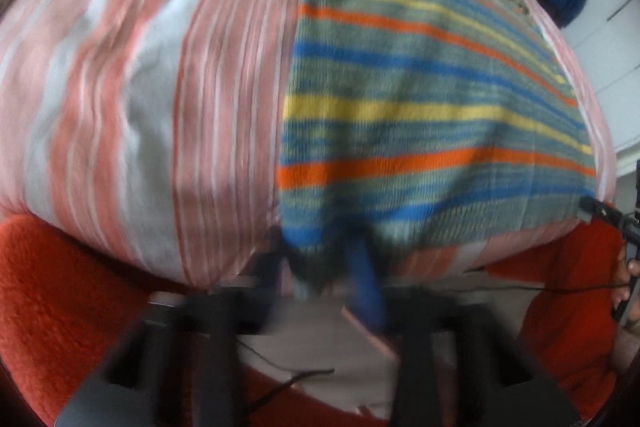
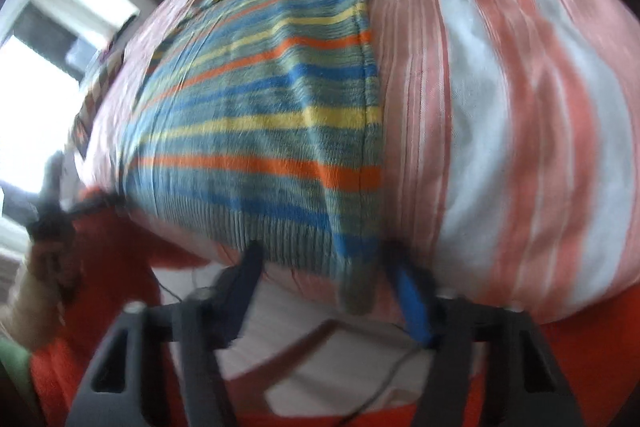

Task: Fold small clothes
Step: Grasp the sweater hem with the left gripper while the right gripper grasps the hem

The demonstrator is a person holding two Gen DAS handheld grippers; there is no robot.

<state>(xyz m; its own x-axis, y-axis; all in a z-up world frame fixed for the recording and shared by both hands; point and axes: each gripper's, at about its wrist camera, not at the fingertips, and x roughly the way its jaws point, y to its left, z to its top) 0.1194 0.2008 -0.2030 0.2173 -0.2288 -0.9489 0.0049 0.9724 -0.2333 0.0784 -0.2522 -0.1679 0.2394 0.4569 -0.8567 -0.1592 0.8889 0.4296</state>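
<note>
Left gripper: jaws look pinched together on the near left hem corner of the small knitted garment with blue, yellow and orange stripes, fabric bunched between the fingers (blur makes the exact contact hard to read). Right gripper: jaws narrowed around the near right hem corner, a ribbed flap of knit hanging between the blue-padded fingers; I can't tell whether the pads actually press on it. Garment lies flat on the pink-and-white striped sheet, hem at the near edge, neck end far. Person's orange fleece sleeve sits near, below the bed edge. Judgement: the step is lifting the hem to fold it toward the far end. Do it well by confirming both corners are gripped through both layers, lifting evenly, keeping the hem taut between the grippers, then laying it square on the far edge (don't snag the sheet).
</note>
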